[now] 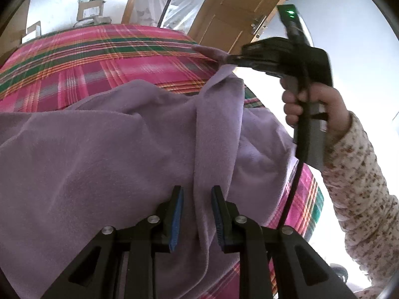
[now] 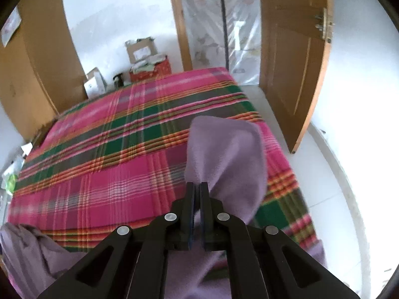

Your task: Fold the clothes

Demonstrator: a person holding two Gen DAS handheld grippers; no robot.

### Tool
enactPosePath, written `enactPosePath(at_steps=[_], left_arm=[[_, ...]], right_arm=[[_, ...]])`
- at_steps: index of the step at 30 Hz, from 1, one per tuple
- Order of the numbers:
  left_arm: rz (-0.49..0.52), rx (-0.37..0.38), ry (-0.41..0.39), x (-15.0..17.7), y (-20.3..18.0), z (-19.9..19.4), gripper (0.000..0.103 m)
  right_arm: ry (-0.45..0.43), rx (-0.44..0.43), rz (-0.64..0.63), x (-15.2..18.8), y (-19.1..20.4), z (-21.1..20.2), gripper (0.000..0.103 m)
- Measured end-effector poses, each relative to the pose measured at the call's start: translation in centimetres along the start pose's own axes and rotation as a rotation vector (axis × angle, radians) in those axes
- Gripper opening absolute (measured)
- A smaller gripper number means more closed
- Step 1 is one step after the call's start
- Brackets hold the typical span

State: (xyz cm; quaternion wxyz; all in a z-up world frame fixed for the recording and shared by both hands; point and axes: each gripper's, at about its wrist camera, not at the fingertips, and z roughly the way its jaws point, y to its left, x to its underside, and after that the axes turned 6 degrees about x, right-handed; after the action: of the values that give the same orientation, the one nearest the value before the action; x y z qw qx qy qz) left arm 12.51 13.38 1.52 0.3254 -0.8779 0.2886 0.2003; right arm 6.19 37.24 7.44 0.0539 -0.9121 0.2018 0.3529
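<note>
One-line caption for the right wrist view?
Right gripper shut on a lilac fleece garment, lifted above a pink plaid bedspread.

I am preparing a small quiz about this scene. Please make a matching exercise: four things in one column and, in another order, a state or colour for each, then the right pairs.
Things:
1. left gripper
2. right gripper
3. bed cover
4. wooden door

States:
a. pink and green plaid
b. shut on the purple garment
c. standing ajar
d. open, with a fold of purple cloth between its fingers

Pairs: 1-d, 2-b, 3-a, 4-c
</note>
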Motion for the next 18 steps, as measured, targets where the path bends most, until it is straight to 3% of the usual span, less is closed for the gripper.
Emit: enactPosePath(at_steps=[18], left_arm=[[0.089, -0.169, -0.002, 0.7, -3.3, 1.1, 0.023]], right_arm=[[-0.094, -0.021, 0.147, 3.7, -7.4, -6.0, 0.004]])
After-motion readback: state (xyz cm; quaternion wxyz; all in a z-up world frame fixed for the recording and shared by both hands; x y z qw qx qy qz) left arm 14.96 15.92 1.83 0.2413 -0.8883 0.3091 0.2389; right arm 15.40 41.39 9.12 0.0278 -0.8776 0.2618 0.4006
